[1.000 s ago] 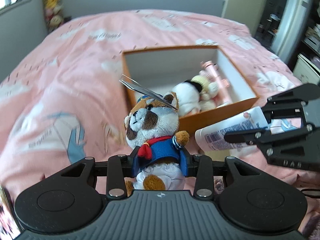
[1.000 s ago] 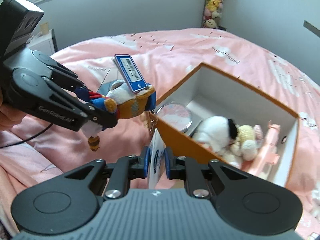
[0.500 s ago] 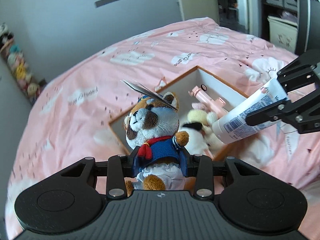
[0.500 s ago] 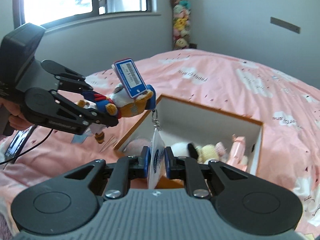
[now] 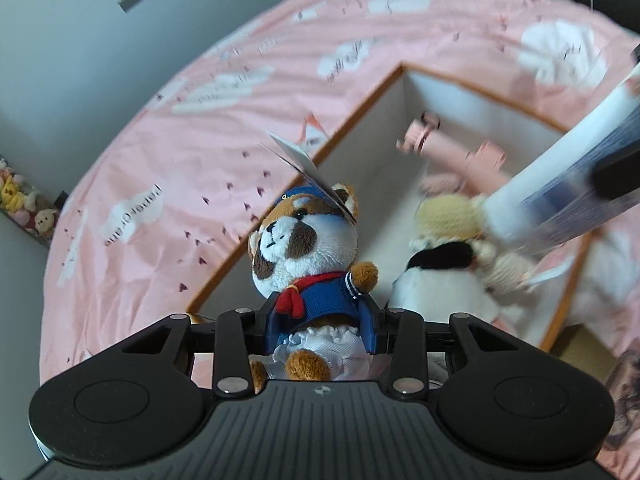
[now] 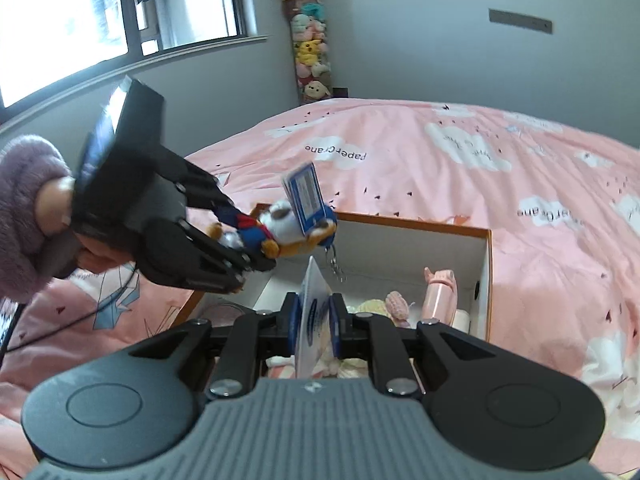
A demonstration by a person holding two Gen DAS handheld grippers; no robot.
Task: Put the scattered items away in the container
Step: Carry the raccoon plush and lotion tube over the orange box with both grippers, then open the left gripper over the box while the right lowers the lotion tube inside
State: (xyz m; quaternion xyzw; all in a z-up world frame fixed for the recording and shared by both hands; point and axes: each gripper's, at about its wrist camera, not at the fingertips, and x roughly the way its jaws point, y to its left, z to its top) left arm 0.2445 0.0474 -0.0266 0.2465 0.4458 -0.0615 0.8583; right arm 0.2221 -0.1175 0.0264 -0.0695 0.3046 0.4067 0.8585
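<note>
The left gripper (image 5: 320, 326) now carries the brown-and-white plush raccoon in a blue sailor suit (image 5: 310, 256) over the orange-rimmed white cardboard box (image 5: 404, 92), and the right gripper's white tube (image 5: 560, 172) reaches above its contents.

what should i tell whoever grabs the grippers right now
Left gripper: shut on the sailor plush, held over the box.
Right gripper: shut on the white tube, also over the box.
Done: a black-and-white plush, a yellow knit toy and a pink bottle lie in the box.
Left: release both items inside.
</note>
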